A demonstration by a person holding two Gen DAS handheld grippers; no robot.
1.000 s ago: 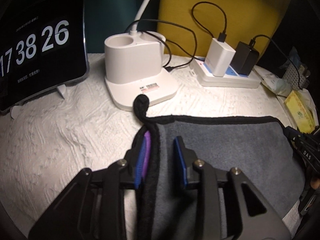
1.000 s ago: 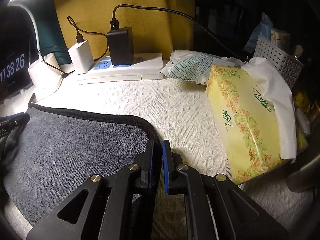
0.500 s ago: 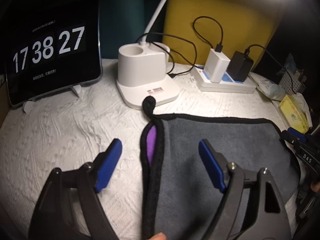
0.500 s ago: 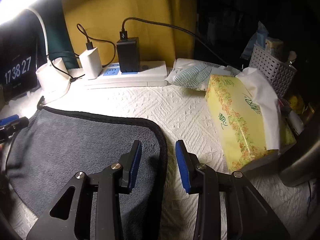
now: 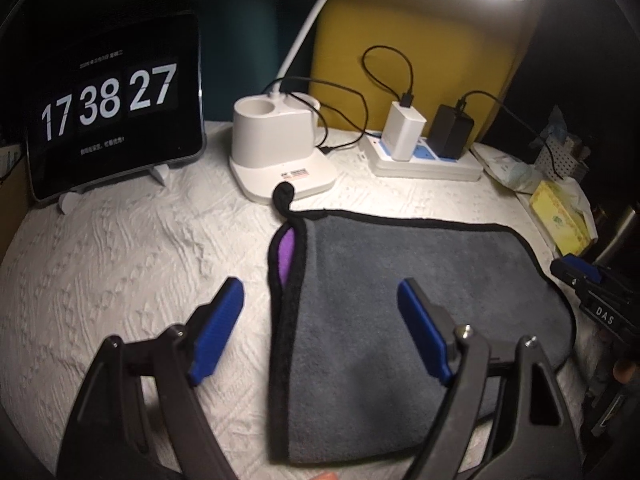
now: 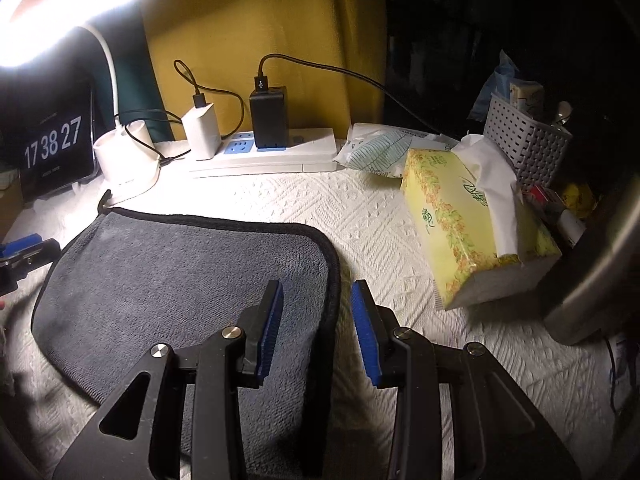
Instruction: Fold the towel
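A grey towel (image 5: pixel 400 300) with black trim lies folded flat on the white textured tablecloth (image 5: pixel 120 264); a purple inner side shows at its left fold, and a black hanging loop (image 5: pixel 283 196) sticks out at the far left corner. My left gripper (image 5: pixel 320 316) is wide open above the towel's left edge, holding nothing. The towel also shows in the right wrist view (image 6: pixel 180 280). My right gripper (image 6: pixel 316 320) is open, its jaws astride the towel's right black edge without gripping it. The right gripper's tip shows in the left wrist view (image 5: pixel 580 272).
At the back stand a tablet clock (image 5: pixel 112 120), a white lamp base (image 5: pixel 280 152) and a power strip (image 5: pixel 424 160) with chargers and cables. A yellow tissue box (image 6: pixel 472 224), a wipes pack (image 6: pixel 376 152) and a grey basket (image 6: pixel 524 140) stand to the right.
Both grippers have opened and let go of the towel's edges, then drawn back and up. The towel now lies flat, folded. The left jaws opened wider than half a second ago.
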